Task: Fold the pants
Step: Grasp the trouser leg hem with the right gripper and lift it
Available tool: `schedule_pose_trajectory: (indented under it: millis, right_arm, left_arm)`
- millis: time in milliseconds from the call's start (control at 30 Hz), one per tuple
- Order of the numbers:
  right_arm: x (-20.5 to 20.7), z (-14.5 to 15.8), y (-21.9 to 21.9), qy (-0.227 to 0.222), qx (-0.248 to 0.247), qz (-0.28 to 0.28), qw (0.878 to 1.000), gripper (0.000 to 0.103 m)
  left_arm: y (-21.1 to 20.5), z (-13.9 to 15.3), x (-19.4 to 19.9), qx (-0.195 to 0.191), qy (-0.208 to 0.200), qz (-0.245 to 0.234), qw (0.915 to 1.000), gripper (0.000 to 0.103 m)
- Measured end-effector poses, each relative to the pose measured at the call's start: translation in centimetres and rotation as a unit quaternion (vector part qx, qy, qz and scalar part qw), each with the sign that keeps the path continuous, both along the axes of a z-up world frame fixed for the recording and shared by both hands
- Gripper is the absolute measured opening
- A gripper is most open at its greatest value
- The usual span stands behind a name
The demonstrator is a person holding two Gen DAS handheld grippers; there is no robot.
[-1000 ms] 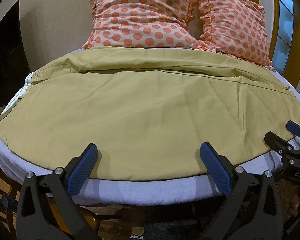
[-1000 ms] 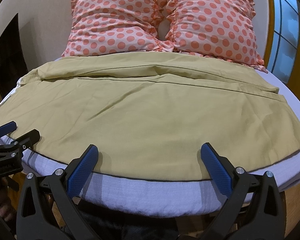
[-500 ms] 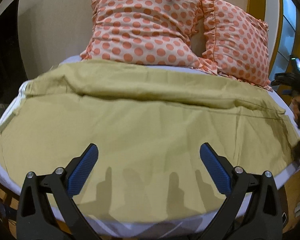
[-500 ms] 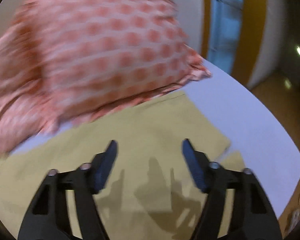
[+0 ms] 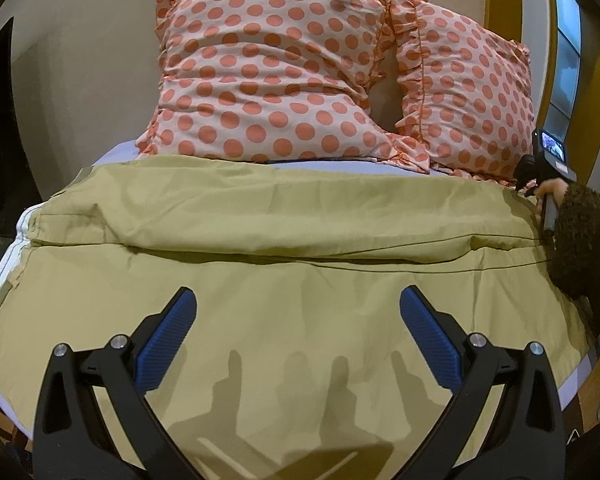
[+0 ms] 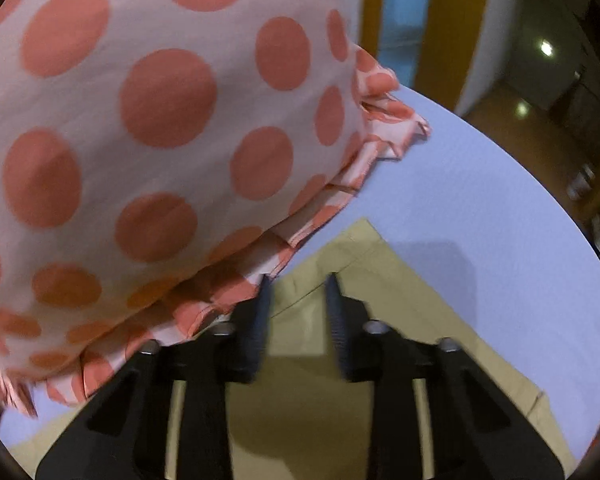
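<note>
Pants (image 5: 284, 320), olive-yellow, are lying spread flat across the bed (image 5: 16, 240), covering nearly all of it in the left wrist view. Their far edge is running from 9 o'clock to 3 o'clock just below two dotted pillows (image 5: 268, 80), with a strip of pale sheet showing between cloth and pillows around 12 o'clock. At 9 o'clock the cloth is ending at a white band near the bed's side; at 4 o'clock it is hanging close to the mattress edge. A fold line is crossing the middle of the cloth from side to side.

The left gripper (image 5: 298, 328) is hovering over the near half of the pants, its blue pads (image 5: 168, 340) spread wide apart and gripping nothing, with its shadow falling on the cloth toward 6 o'clock.

The right gripper (image 6: 296, 312) is sitting at the pants' far corner (image 6: 364, 236), which is pointing toward 12 o'clock in the right wrist view. Its fingers are drawn narrow but with a gap between them, and cloth is showing through that gap; whether they are pinching it cannot be told. A pillow is pressing in close from 10 o'clock, its frill touching the finger on that side. Bare sheet (image 6: 500, 200) is lying open from 1 to 4 o'clock, ending at the bed's rim.
</note>
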State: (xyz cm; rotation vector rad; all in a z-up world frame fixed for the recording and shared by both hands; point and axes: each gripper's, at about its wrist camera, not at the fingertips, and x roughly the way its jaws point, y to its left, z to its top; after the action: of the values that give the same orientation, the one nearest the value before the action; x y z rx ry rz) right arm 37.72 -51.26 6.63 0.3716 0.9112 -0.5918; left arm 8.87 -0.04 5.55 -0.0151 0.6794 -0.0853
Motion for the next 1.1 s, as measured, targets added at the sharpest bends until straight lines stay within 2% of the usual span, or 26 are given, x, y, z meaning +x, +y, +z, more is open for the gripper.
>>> schedule_pose_trajectory:
  millis: [33, 67, 200, 300, 433, 533, 600, 667, 733, 800, 867, 900, 967, 1100]
  right_arm:
    - [-0.5, -0.1, -0.1, -0.007, 0.003, 0.001, 1.0, 0.007]
    - [-1.3, -0.5, -0.8, -0.029, 0.02, 0.003, 0.999, 0.005]
    - [-2.9, -1.1, -2.6, -0.084, 0.079, 0.0, 0.993, 0.003]
    - [-5.7, -0.3, -3.7, -0.142, 0.11, 0.007, 0.984, 0.003]
    - [-12.2, 1.7, -5.0, -0.216, 0.15, 0.035, 0.964, 0.002]
    - [-20.4, 3.0, -3.5, -0.251, 0.178, 0.057, 0.95, 0.001]
    - [-24.8, 3.3, -2.7, -0.248, 0.198, 0.055, 0.947, 0.001]
    - [-26.3, 2.5, -2.0, -0.228, 0.22, 0.056, 0.947, 0.002]
    - [-27.5, 1.4, -1.7, -0.202, 0.264, 0.062, 0.941, 0.003]
    - [-28.2, 1.3, -1.1, -0.182, 0.28, 0.062, 0.941, 0.012]
    - [-28.4, 1.2, -0.1, -0.181, 0.292, 0.072, 0.936, 0.043]
    - [-28.3, 1.3, 0.2, -0.18, 0.294, 0.075, 0.936, 0.047]
    - [-27.7, 0.8, 1.1, -0.164, 0.309, 0.077, 0.934, 0.047]
    - [-26.0, -0.6, 3.0, -0.149, 0.355, 0.087, 0.919, 0.046]
  left_arm:
    - [0.0, -0.1, 0.1, -0.002, 0.001, -0.001, 1.0, 0.101]
    - [0.0, -0.3, 0.3, -0.005, 0.004, 0.0, 1.0, 0.101]
    - [0.3, -0.6, 0.2, -0.011, 0.009, 0.007, 0.9999, 0.101]
    - [0.7, -0.3, -0.6, -0.008, 0.001, 0.017, 0.9998, 0.101]
    - [1.4, 0.1, -1.7, -0.016, -0.012, 0.025, 0.9995, 0.101]
    - [1.9, 0.2, -2.5, -0.025, -0.017, 0.029, 0.9991, 0.101]
    - [2.1, 0.3, -3.0, -0.034, -0.021, 0.028, 0.9988, 0.101]
    - [2.2, 0.5, -3.2, -0.041, -0.024, 0.024, 0.9986, 0.101]
    - [2.0, 0.7, -3.3, -0.042, -0.026, 0.022, 0.9985, 0.101]
    - [1.8, 1.1, -3.7, -0.042, -0.031, 0.02, 0.9985, 0.101]
    - [1.8, 1.3, -4.2, -0.041, -0.037, 0.02, 0.9983, 0.101]
    - [1.8, 1.4, -4.4, -0.041, -0.039, 0.021, 0.9982, 0.101]
    - [2.0, 1.4, -4.7, -0.041, -0.039, 0.026, 0.9981, 0.101]
    - [2.4, 1.5, -4.9, -0.04, -0.038, 0.036, 0.9978, 0.101]
